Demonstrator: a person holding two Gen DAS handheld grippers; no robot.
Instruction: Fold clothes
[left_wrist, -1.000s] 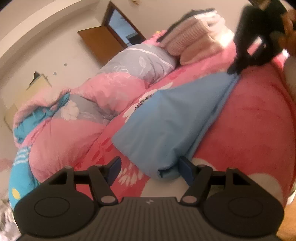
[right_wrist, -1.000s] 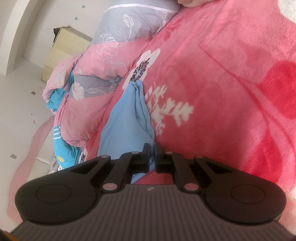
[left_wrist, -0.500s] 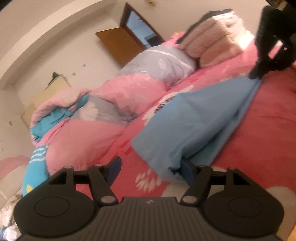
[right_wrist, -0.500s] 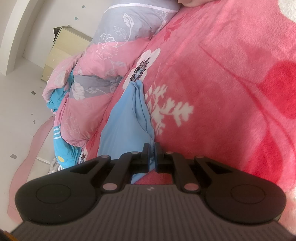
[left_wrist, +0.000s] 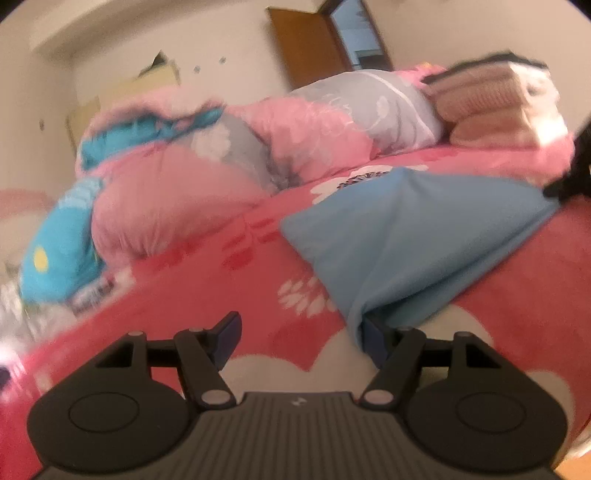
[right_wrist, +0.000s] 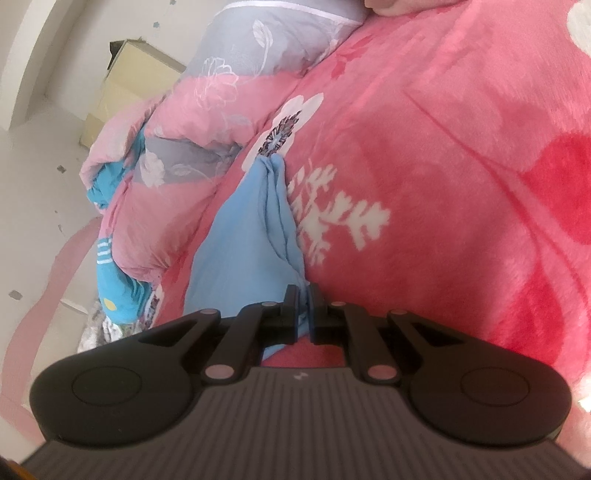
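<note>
A light blue garment (left_wrist: 406, 229) lies folded on the pink floral blanket (left_wrist: 517, 314) of a bed. My left gripper (left_wrist: 301, 336) is open above the blanket at the garment's near corner. That corner drapes over the right fingertip (left_wrist: 373, 339); the left fingertip (left_wrist: 229, 332) is bare. My right gripper (right_wrist: 303, 310) is shut on the far end of the blue garment (right_wrist: 240, 251), which runs away from it in long folds. In the left wrist view the right gripper (left_wrist: 576, 173) shows as a dark shape at the garment's far corner.
A bunched pink, grey and turquoise duvet (left_wrist: 177, 199) fills the bed's left side. A stack of folded knitwear (left_wrist: 491, 107) sits at the back right. Behind are a wooden door (left_wrist: 299, 40) and a cardboard box (right_wrist: 125, 85) on the floor.
The left wrist view has rolled and slid left. The garment's corner, which lay between the left fingers, now hangs only at the right finger. The right gripper holds still, shut on the garment.
</note>
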